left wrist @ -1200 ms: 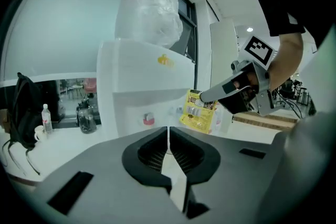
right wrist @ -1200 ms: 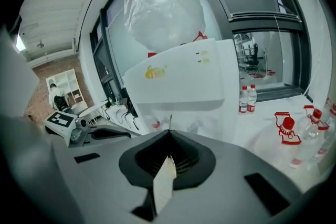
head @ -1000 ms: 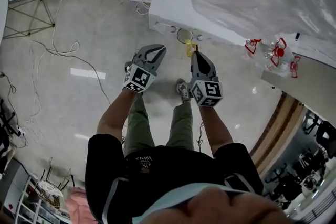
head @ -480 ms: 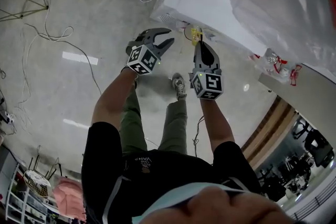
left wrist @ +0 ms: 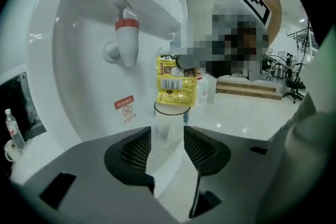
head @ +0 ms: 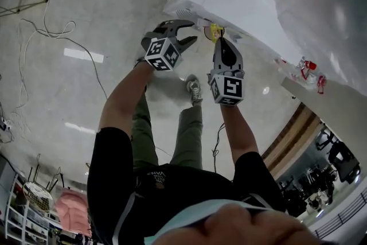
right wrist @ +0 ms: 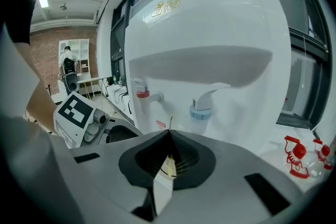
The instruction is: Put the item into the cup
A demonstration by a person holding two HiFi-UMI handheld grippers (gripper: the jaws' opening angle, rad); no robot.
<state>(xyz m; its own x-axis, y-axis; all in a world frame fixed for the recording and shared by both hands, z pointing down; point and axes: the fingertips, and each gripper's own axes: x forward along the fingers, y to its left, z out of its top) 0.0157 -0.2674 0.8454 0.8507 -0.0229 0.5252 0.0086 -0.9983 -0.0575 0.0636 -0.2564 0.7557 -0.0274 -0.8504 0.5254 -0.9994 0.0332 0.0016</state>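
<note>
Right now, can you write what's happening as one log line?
right gripper: shut on yellow packet | packet: just above cup rim | left gripper: jaws opening, cup ahead of gap, untouched | step: drop not yet done

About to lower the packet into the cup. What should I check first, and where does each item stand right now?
1. Right gripper grip on the yellow packet: ok, jaws shut on it.
2. Packet over the cup: ok side to side, hanging just above the rim in the left gripper view; depth alignment cannot tell.
3. Cup upright, mouth clear: ok, it stands at the water dispenser.
4. Left gripper steadying the cup: not ok, its jaws are opening; the cup shows in the gap, pads not touching it.
5. Cup contents: cannot tell.
</note>
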